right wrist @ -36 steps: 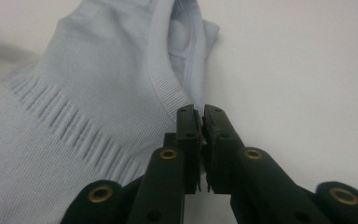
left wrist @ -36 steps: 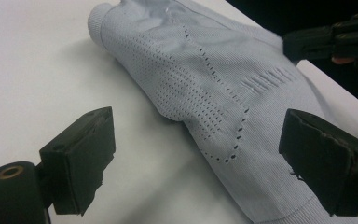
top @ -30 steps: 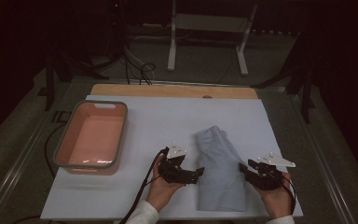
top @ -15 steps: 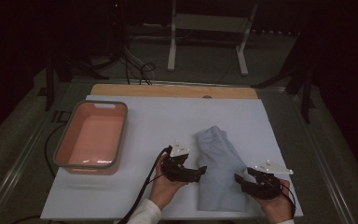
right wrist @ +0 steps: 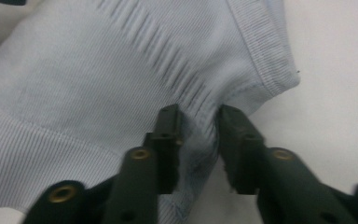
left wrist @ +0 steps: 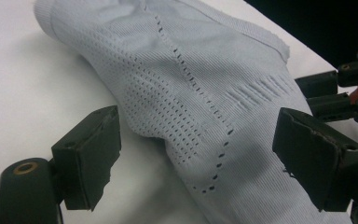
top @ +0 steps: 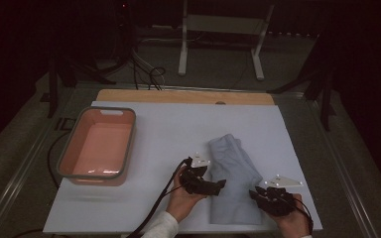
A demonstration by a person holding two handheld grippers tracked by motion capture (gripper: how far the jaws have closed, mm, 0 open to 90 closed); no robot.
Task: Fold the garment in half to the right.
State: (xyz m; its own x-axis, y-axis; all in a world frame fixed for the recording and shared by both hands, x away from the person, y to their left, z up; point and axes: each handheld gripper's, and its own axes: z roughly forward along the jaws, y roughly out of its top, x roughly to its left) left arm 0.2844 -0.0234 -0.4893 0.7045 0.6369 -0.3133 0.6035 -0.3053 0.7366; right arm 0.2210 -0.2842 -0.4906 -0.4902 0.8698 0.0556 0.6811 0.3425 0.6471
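Cloth (top: 233, 186) unlabelled, on white table (top: 168, 129); my right gripper (right wrist: 196, 122) just closed, pinching hem; left gripper (left wrist: 196, 154) spread wide, room dark.

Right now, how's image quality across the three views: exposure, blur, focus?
High view: room behind is nearly black, the white table top and pink bin evenly lit, soft. Left gripper view: pale blue knit garment sharp enough to show its perforations, no glare. Right gripper view: garment's ribbing soft, near tongs blurred, table slightly washed out.
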